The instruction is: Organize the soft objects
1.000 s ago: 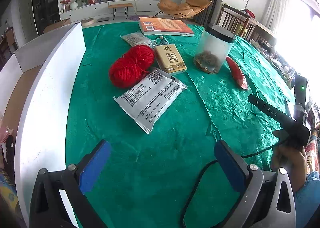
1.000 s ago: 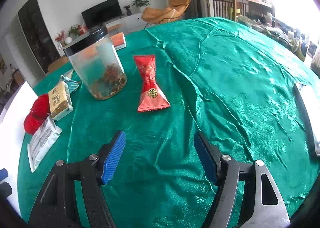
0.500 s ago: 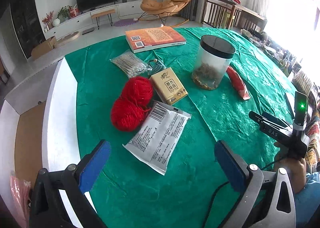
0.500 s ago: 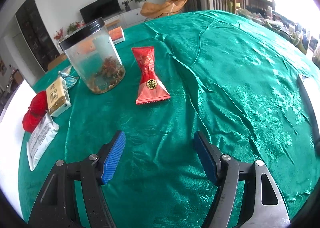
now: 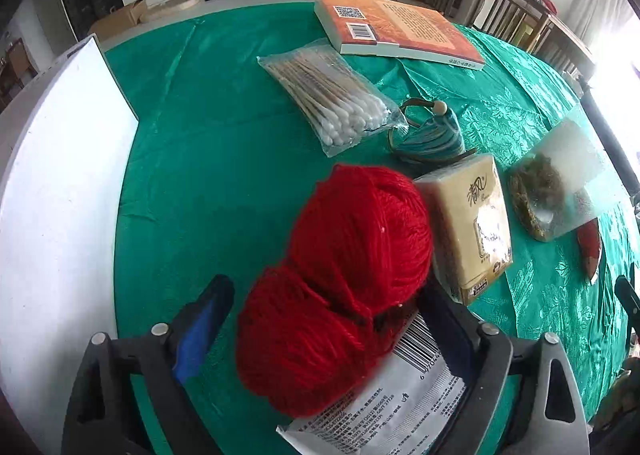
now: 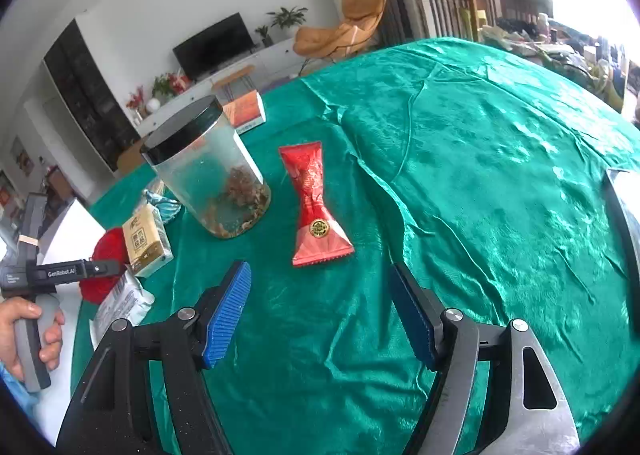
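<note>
My left gripper (image 5: 320, 335) is gaping around yarn (image 5: 344, 279); my right gripper (image 6: 320, 311) is gaping over green cloth (image 6: 480, 175). Book (image 5: 396, 29) lying at 12 o'clock, TV (image 6: 214, 45) beyond.

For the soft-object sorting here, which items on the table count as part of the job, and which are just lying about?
Likely part of the job (soft):
red yarn, between the open left gripper fingers
tissue pack
white pouch
cotton swab bag
red snack packet

Likely just lying about (rigid):
book
lidded jar
white board

Right gripper open, empty.
</note>
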